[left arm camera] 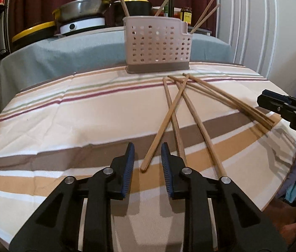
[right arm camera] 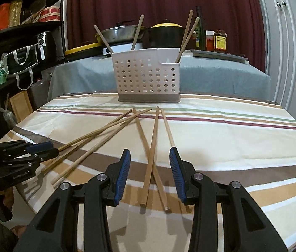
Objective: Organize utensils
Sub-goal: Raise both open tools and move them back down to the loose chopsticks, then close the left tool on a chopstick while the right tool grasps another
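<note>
We see both the left gripper (left arm camera: 146, 163) and right gripper (right arm camera: 150, 174) with jaws spread and empty above loose wooden chopsticks (right arm camera: 152, 147) scattered mid-tabletop on the striped cloth (left arm camera: 64, 126), in front of the perforated white plastic utensil holder (right arm camera: 148, 75) at the far edge, four chopsticks standing inside.

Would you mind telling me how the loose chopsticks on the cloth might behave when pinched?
The chopsticks look thin, straight and wooden, so probably stiff and light. They lie crossed, so lifting one may drag another. Each may pivot in the right claw if gripped near its end.
</note>
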Tool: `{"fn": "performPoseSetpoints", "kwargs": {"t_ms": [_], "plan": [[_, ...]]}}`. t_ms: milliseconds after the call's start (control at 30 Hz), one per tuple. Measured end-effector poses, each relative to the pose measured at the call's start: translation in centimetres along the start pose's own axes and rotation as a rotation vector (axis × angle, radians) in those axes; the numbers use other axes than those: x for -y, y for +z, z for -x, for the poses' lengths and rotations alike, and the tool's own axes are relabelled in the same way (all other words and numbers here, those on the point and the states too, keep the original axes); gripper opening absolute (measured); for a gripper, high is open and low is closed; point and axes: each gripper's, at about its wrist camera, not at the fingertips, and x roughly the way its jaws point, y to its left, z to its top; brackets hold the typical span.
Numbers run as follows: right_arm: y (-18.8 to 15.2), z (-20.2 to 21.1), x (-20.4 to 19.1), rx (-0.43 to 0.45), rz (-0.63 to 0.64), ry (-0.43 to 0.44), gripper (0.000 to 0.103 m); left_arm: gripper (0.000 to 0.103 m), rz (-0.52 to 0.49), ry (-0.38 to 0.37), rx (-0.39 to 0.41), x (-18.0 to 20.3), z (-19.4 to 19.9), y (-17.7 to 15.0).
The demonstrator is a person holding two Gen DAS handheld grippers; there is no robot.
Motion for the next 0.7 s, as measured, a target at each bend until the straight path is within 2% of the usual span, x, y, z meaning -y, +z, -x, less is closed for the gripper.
{"fn": "performPoseSetpoints", "kwargs": {"t_ms": [33, 200, 367, 533, 700], "plan": [[0.0, 0.0, -0.1, -0.002, -0.001, 0.002, 0.039, 0.025, -0.007, 0.003, 0.006, 0.1, 0.0, -0.1], [-0.6, -0.2, -0.3, -0.014, -0.001, 0.01, 0.039, 0.012, -0.019, 0.01, 0.018, 0.1, 0.2, -0.3], [-1.5, -0.4, -0.6, -0.034, 0.001, 0.012, 0.038, 0.007, -0.015, 0.012, 0.031, 0.2, 0.5, -0.5], [-2.2, -0.8, -0.7, -0.056, 0.003, 0.01, 0.026, 0.007, -0.004, 0.02, 0.033, 0.2, 0.6, -0.6], [-2.2, -0.9, -0.4, -0.058, -0.005, -0.018, 0.009, 0.007, -0.005, 0.022, 0.033, 0.3, 0.6, -0.7]]}}
